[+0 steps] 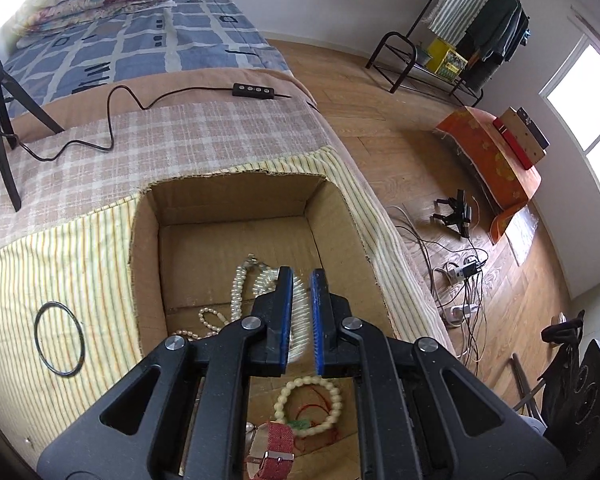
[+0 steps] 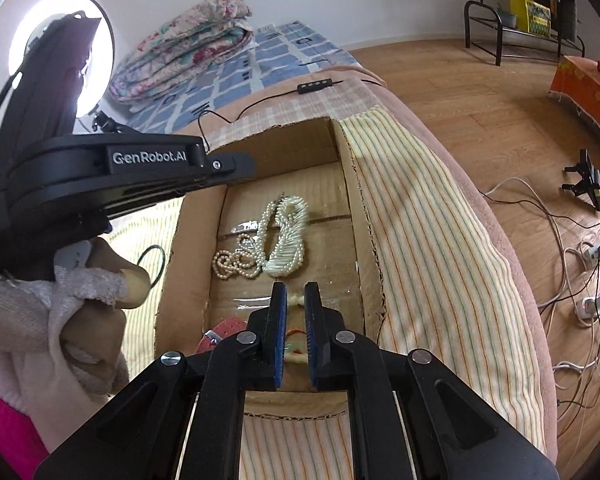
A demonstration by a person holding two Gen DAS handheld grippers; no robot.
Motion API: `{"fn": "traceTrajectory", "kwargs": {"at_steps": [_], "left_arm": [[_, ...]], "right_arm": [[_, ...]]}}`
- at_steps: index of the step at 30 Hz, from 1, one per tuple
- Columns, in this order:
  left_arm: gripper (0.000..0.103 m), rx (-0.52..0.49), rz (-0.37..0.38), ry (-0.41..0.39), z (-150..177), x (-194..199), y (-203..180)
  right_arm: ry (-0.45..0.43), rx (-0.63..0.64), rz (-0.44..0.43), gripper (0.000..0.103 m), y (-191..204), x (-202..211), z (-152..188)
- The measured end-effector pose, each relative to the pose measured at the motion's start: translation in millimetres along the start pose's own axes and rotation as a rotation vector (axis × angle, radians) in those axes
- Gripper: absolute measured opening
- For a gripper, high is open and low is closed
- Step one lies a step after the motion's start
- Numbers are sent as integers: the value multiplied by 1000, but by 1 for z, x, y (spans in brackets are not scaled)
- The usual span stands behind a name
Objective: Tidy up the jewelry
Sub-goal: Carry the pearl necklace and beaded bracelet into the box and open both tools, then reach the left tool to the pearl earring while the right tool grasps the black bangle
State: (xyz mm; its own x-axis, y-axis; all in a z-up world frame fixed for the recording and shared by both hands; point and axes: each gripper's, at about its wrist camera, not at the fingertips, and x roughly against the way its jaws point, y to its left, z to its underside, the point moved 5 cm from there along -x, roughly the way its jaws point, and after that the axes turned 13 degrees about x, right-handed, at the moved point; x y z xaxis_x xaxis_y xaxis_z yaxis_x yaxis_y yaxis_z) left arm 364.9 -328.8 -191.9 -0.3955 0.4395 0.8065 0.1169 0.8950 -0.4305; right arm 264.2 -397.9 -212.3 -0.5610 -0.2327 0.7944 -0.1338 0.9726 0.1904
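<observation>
Left wrist view: the left gripper (image 1: 301, 280) hangs over the open box (image 1: 342, 216), its jaws a narrow gap apart with nothing pinched; a blurred pale comb-like piece (image 1: 300, 320) shows through the gap, and whether it is touched cannot be told; pearl strands (image 1: 236, 292) lie on the box floor beyond, a bead bracelet (image 1: 308, 404) and a red strap (image 1: 274, 446) lie nearer the camera; a dark ring (image 1: 60, 336) lies outside the box on the striped cloth (image 1: 80, 264), well apart from the gripper.

Right wrist view: the right gripper (image 2: 296, 292) also holds its jaws slightly apart and empty, poised above the bracelet (image 2: 294, 300); the strands (image 2: 260, 240) lie heaped mid-box, the heap's long axis running away from the camera toward the far wall; the ring (image 2: 152, 260) is partly hidden behind the left hand (image 2: 60, 320).

Judgement: most pieces are boxed and the ring is left; next the left gripper needs to spread, shift over the ring, and pinch its thin rim.
</observation>
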Motion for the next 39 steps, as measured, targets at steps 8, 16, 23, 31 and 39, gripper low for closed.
{"fn": "traceTrajectory", "kwargs": {"at_steps": [8,16,23,31,39], "left_arm": [[6,5,-14,-21,-3,16,14],[6,-1,-31,-57,-5,45,31],[6,5,-46,-103,-8,85,57],[6,15,-75,-141,-6,134,102],[6,56,-122,-154,12,173,167]], "right_arm": [[-3,15,14,13,5,2,0],[-26,34,29,14,15,10,-7],[-50,74,27,28,32,14,-14],[-88,139,-1,40,62,17,-26],[-135,234,-31,41,99,15,-32]]}}
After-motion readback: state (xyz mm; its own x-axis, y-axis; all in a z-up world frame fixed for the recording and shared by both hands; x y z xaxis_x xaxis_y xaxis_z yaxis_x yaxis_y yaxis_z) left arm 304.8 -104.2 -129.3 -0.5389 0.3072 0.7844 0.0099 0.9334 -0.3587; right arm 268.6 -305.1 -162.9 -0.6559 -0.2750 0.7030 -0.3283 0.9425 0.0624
